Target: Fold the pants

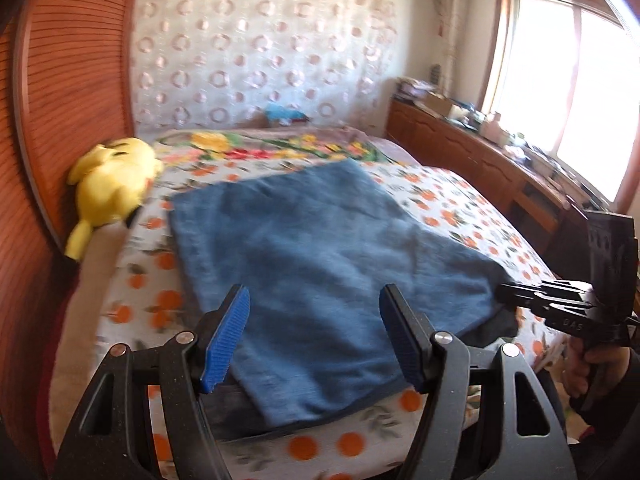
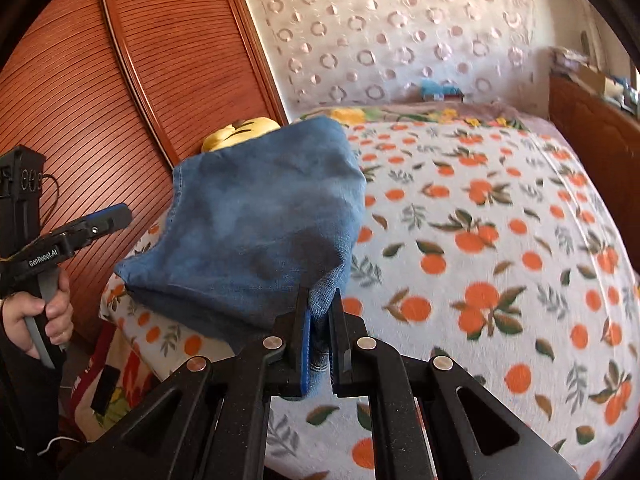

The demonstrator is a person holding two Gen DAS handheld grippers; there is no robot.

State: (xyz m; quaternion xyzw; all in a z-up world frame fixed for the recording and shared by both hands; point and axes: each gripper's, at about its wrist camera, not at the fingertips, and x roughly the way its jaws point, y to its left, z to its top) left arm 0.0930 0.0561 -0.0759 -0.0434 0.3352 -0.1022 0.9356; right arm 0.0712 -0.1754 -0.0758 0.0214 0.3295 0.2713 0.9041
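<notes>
A bed [image 1: 452,204] with an orange-fruit print cover fills the middle of the frame. Behind it, at the top, hangs a pale curtain [image 1: 256,48] patterned with rings. A ribbed reddish wooden panel [image 1: 76,60] runs down the left. At right, a low wooden cabinet [image 1: 460,148] stands under a bright window [image 1: 568,80] with daylight streaming in.

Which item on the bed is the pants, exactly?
Start at the bed with the orange-print sheet. The blue denim pants lie across its near half, one corner pinched by the right gripper. Unlike the yellow plush toy near the wardrobe, they are flat and blue.
</notes>
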